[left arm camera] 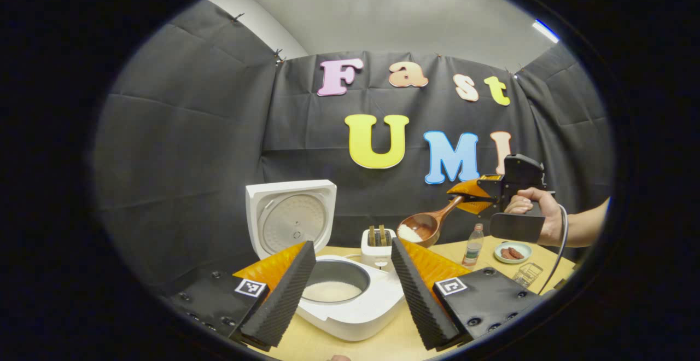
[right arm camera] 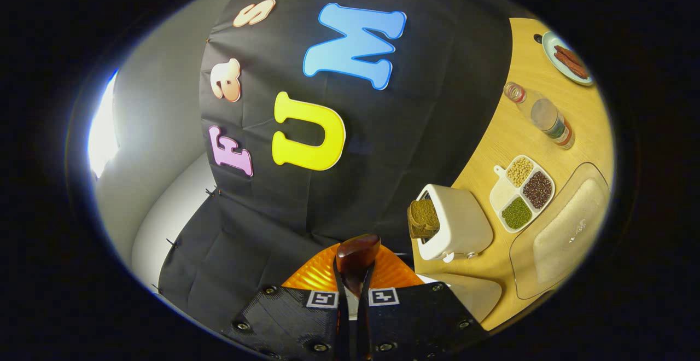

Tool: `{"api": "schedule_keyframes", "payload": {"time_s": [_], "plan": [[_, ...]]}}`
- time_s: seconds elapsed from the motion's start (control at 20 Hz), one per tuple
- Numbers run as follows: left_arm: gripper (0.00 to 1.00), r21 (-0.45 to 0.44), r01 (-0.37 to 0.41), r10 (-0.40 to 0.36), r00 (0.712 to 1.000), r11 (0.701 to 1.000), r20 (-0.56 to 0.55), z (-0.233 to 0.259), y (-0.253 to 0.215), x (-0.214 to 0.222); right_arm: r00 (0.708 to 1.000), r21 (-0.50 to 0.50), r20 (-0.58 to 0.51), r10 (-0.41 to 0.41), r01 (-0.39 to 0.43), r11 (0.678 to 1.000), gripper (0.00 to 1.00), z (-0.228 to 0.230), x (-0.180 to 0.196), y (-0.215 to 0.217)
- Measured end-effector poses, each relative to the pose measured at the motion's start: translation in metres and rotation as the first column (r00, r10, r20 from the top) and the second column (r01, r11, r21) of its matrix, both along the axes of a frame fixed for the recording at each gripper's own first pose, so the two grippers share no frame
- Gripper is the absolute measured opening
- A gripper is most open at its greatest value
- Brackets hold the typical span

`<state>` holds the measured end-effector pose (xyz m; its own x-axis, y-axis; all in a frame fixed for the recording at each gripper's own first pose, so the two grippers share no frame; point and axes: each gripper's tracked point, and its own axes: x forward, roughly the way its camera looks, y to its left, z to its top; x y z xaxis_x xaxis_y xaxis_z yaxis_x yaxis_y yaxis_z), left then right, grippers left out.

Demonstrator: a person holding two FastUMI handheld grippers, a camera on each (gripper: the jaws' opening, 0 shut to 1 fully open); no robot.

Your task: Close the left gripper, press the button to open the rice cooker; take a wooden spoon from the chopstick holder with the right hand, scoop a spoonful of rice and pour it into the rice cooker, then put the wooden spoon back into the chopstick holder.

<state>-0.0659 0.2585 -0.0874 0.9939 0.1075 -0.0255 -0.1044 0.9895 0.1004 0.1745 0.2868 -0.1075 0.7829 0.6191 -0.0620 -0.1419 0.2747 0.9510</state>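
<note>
A black cloth wall is backing a pale wooden table [left arm camera: 383, 344], and the cooker [left arm camera: 350, 309] is sitting on that table with its lid [left arm camera: 290, 216] standing open behind the pot. White rice is lying in the bottom of the pot. In the left gripper view the left gripper [left arm camera: 345, 290] is hovering just in front of the cooker with its fingers [left arm camera: 281, 295] spread wide to either side of the pot, gripping nothing.

Behind the cooker a white toaster [left arm camera: 377, 246] is standing with dark bread in its slots. Above and to the right of the cooker, a hand [left arm camera: 538, 213] is holding the right gripper [left arm camera: 465, 197] in the air, and its fingers are clamping the handle of the spoon [left arm camera: 424, 224]. The bowl of the spoon is tilting down towards the cooker side, just above the toaster, and a heap of white rice is sitting in it. Farther right of the cooker a small bottle [left arm camera: 473, 245] is standing on the table, with a plate [left arm camera: 512, 252] of brown pieces beyond it.

In the right gripper view the fingers are pressing narrowly together on the spoon [right arm camera: 356, 260], whose dark back is poking out ahead of them. The toaster [right arm camera: 454, 224] is lying to their right in this rolled view, with a divided dish [right arm camera: 522, 192] of beans past it, a clear tray [right arm camera: 569, 230] alongside that, and a jar [right arm camera: 549, 120] farther along the table.
</note>
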Motion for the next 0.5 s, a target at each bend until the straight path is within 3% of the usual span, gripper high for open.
{"api": "schedule_keyframes", "payload": {"time_s": [0.2, 0.5], "plan": [[0.97, -0.023, 0.029, -0.028, 0.999, 0.999, 0.040, 0.007, 0.003, -0.011, 1.000, -0.017, 0.002, 0.023, -0.023, 1.000, 0.06, 0.000, 0.007, 0.025], [0.96, -0.013, -0.013, 0.013, 1.000, 1.000, 0.021, 0.001, 0.031, -0.018, 0.999, -0.050, 0.008, 0.054, -0.053, 0.997, 0.06, -0.005, 0.012, 0.058]]}}
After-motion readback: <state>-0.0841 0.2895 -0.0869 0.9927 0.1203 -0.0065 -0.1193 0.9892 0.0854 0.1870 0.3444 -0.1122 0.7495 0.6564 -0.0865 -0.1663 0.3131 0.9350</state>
